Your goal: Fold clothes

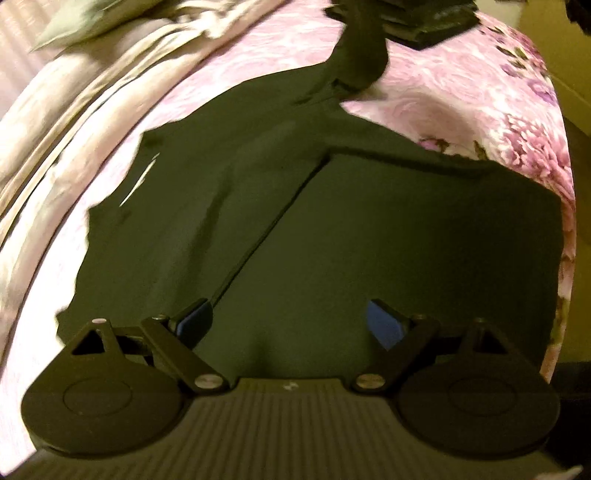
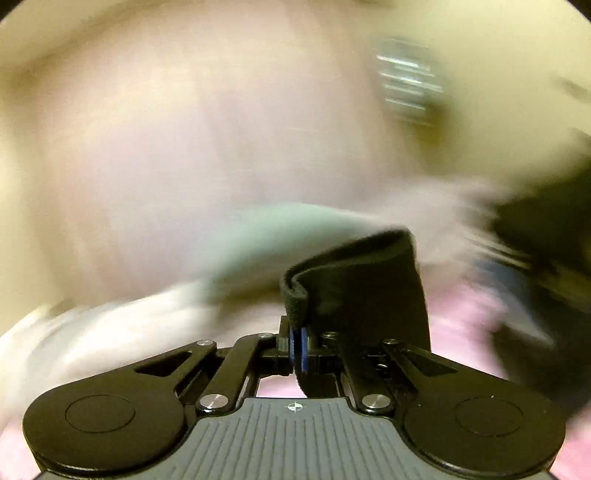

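Observation:
A dark green garment (image 1: 280, 229) lies spread on a pink floral bedspread (image 1: 461, 96), with one side folded over along a diagonal edge. A sleeve (image 1: 360, 55) rises from its far end toward the top of the view. My left gripper (image 1: 291, 321) is open and empty just above the garment's near edge; one blue pad (image 1: 382, 325) shows. My right gripper (image 2: 299, 347) is shut on a dark fabric cuff (image 2: 365, 288), which stands up from the jaws. The right wrist view is heavily blurred.
Rumpled beige bedding (image 1: 85, 96) and a pillow (image 1: 70, 22) lie at the left of the bed. A stack of dark folded clothes (image 1: 424, 22) sits at the far end. The bed's edge (image 1: 565, 184) runs down the right.

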Tool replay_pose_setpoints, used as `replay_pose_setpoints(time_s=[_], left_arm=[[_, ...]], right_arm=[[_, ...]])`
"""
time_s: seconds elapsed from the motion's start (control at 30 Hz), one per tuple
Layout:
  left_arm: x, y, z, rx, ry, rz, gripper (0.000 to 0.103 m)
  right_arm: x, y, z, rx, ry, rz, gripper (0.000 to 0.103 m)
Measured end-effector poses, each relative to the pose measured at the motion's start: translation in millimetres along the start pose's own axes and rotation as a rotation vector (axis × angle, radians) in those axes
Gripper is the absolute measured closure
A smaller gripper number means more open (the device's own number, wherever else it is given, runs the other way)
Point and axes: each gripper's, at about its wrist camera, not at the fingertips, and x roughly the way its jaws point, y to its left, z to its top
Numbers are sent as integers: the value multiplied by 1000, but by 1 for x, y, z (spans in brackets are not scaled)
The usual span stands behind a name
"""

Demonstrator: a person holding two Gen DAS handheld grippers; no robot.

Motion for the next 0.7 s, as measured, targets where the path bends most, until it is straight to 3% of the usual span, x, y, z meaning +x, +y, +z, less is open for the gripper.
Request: replay_pose_setpoints(time_s=[0.1, 0.13, 0.17, 0.2, 0.3, 0.47, 0.6, 0.7], left_arm=[[-20, 19, -35, -49, 6, 28, 15], [-26, 27, -48, -67, 13, 39, 15], [-32, 34, -61, -85, 19, 49, 15], [-37, 41, -74, -103, 27, 61, 15], [-50, 67, -113, -171, 54, 113, 15], [-49, 101, -150, -278, 107, 159, 15], [-31, 115, -132, -228, 76, 184, 15], [-3, 114, -101, -89, 28, 193, 17]], right_arm=[[11, 106, -29, -202, 92, 281, 98], [10, 135, -53, -298, 146, 313, 66], [11, 158, -78, -372, 206, 318, 17], [10, 173, -102, -400, 257, 341, 8], [8, 195, -151, -397, 412, 359, 8], [-3, 162, -172, -279, 539, 203, 8], [17, 113, -163, -240, 590, 33, 8], [26, 73, -153, -238, 602, -81, 8]])
